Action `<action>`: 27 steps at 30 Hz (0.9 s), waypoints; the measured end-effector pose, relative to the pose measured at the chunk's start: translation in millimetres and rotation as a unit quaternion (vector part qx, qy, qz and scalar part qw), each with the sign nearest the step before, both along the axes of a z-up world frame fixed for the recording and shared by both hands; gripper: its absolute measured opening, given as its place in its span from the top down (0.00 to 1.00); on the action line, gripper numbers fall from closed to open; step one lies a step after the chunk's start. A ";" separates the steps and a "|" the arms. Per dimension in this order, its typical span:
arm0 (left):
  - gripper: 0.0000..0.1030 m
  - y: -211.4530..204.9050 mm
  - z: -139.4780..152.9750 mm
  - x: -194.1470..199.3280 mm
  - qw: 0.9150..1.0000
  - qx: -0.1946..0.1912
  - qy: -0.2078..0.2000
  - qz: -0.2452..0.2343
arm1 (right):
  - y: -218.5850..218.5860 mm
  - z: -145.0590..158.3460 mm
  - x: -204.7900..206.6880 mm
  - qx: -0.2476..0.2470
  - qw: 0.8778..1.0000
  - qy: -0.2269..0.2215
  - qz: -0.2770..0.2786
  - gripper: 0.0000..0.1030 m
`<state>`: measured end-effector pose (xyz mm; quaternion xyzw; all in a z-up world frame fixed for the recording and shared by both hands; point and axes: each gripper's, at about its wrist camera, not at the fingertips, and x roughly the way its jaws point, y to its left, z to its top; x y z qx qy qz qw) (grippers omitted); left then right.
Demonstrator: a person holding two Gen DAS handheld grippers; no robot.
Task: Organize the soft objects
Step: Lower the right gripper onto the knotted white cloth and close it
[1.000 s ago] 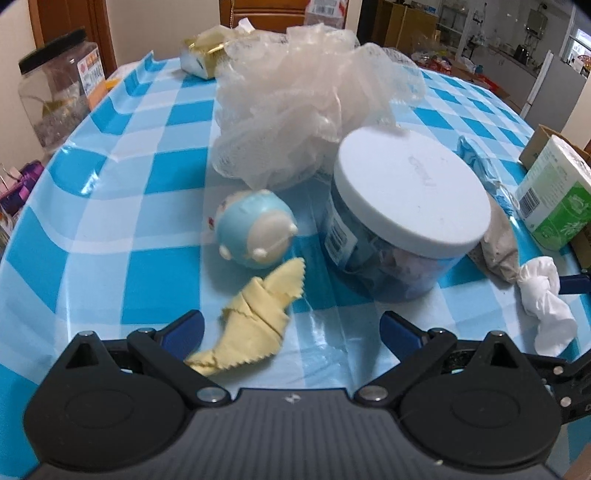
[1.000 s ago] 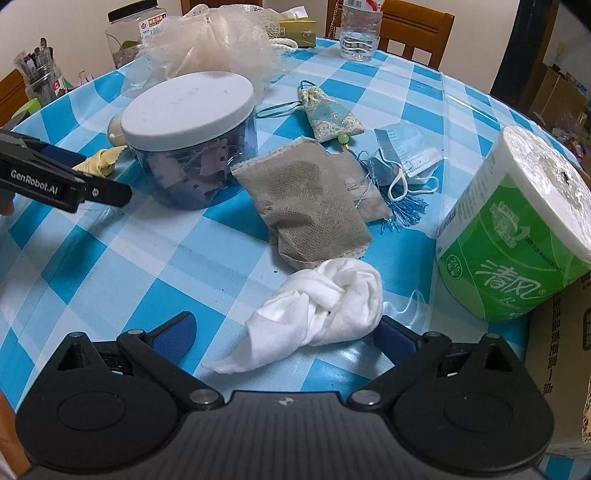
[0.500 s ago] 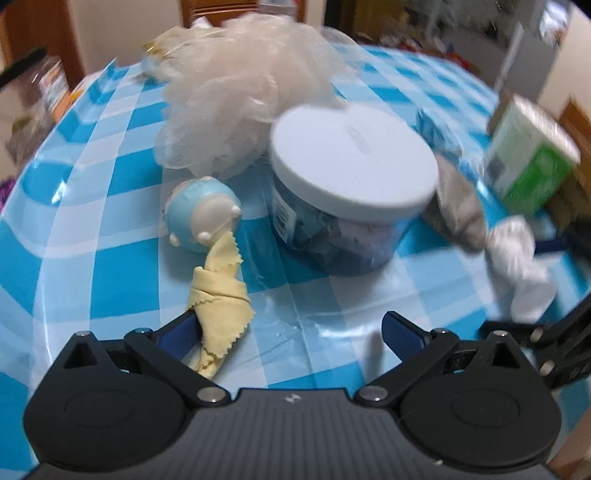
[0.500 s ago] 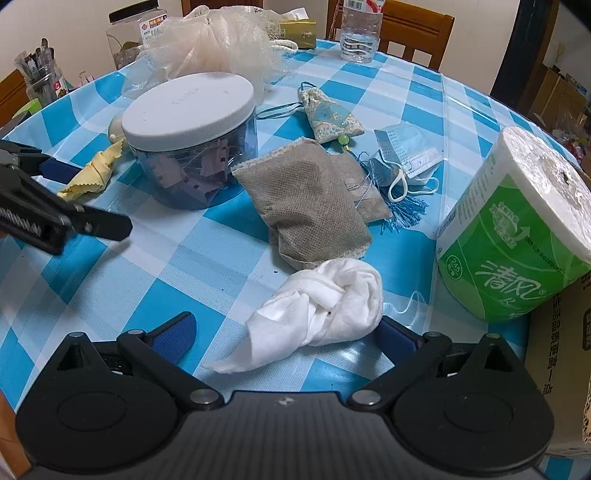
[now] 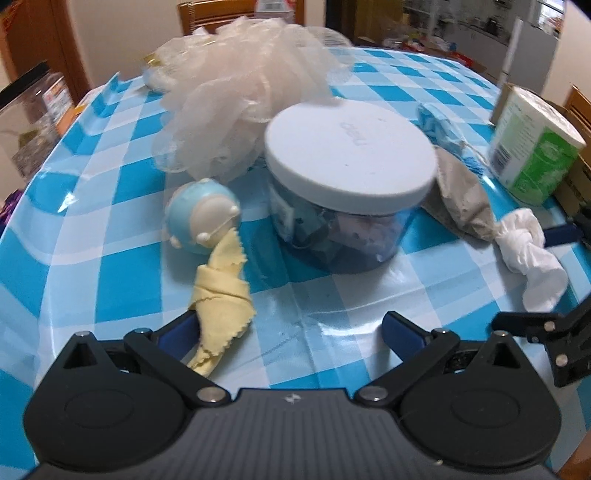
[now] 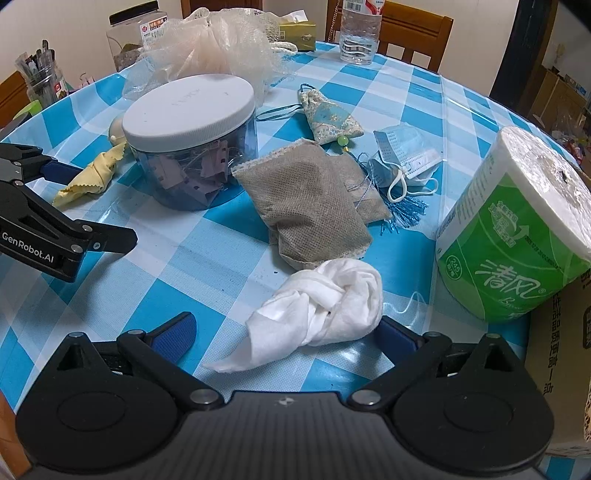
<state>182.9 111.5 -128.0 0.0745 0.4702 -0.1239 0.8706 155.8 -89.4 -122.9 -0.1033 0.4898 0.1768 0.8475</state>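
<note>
A rolled yellow cloth (image 5: 221,302) lies against the left finger of my open left gripper (image 5: 291,332); the same yellow cloth (image 6: 92,173) shows in the right wrist view. Just beyond it sits a blue and cream soft toy (image 5: 201,216). A knotted white cloth (image 6: 325,306) rests between the fingers of my open right gripper (image 6: 288,332), near the right finger. A grey mesh pouch (image 6: 310,206), a patterned sachet (image 6: 330,120), a face mask (image 6: 404,155) and a beige mesh bath puff (image 6: 214,48) lie around a white-lidded jar (image 6: 192,136).
A green toilet paper roll (image 6: 517,229) stands at the right beside a cardboard box (image 6: 561,369). At the back are a water bottle (image 6: 360,33), a tissue box (image 6: 297,33), a clear container (image 6: 129,37) and a pen jar (image 6: 38,81). Blue check tablecloth (image 6: 207,273) between the grippers.
My left gripper swung left and forward, so the yellow cloth now lies by its left finger instead of mid-gap. The right gripper and the white cloth have not moved.
</note>
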 end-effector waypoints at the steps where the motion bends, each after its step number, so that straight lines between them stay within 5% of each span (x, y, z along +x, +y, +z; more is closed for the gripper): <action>1: 0.01 1.7 0.6 0.2 1.000 0.003 0.002 0.009 | 0.0 0.0 0.0 0.000 1.000 0.000 0.000 0.00; 8: 0.01 24.5 1.2 12.0 0.999 -0.003 0.003 0.052 | -0.1 -0.3 -1.0 0.001 1.000 -0.003 -0.001 0.00; 16: 0.05 30.6 0.0 13.6 0.999 -0.008 -0.012 0.050 | -0.1 0.0 3.3 0.000 1.000 -0.002 -0.005 0.00; 21: 0.20 33.9 3.5 14.3 0.999 -0.016 -0.020 0.041 | -3.8 1.8 10.5 -0.002 0.999 -0.012 -0.030 0.03; 27: 0.37 27.5 6.3 10.9 0.999 -0.017 -0.025 0.025 | -5.6 5.2 11.8 -0.006 0.999 -0.015 -0.046 0.21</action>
